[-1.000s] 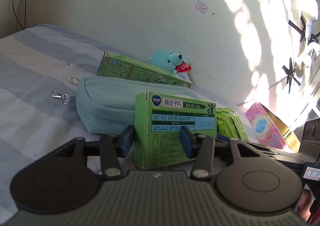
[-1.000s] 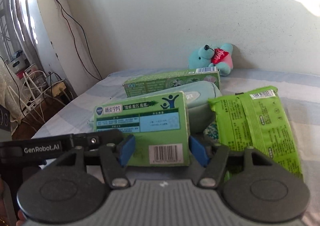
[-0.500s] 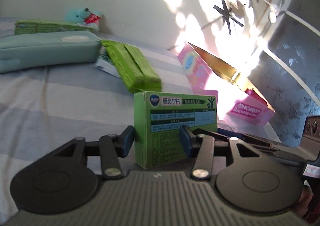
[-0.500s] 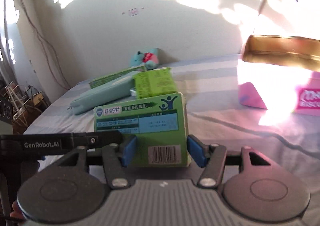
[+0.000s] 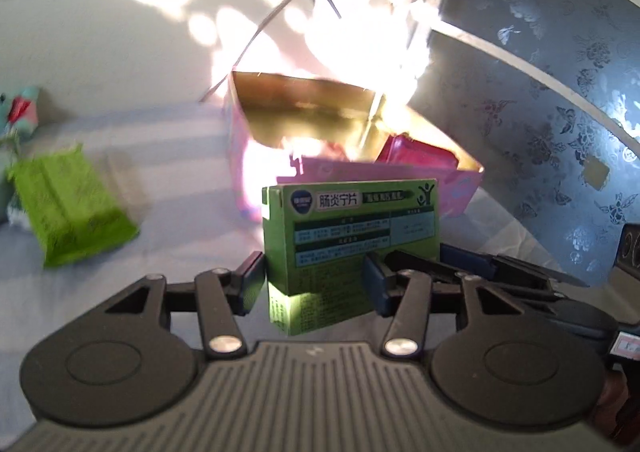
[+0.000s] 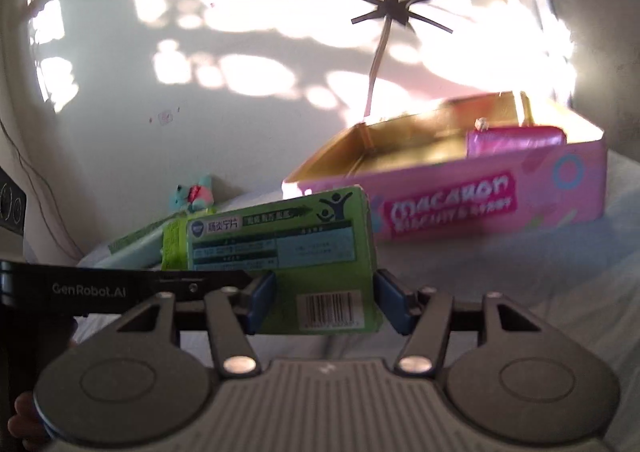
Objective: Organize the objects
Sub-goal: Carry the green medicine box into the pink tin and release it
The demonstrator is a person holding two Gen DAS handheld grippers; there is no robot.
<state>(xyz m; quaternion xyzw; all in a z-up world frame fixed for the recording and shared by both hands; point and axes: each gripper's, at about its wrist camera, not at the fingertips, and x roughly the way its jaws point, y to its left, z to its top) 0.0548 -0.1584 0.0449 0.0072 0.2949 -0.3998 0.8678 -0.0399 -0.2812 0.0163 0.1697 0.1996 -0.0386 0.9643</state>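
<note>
Left tongs (image 5: 314,284) and right tongs (image 6: 325,302) together clamp the green medicine box (image 5: 352,240) above the bed (image 5: 180,219), just before the open pink tin (image 6: 460,203), green packet (image 5: 68,207) aside.

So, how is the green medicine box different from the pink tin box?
The green medicine box is closed and held off the bed between both grippers; the pink tin box rests on the bed, open on top. The pink one is clearly larger, with a gold inside. Both are rectangular.
</note>
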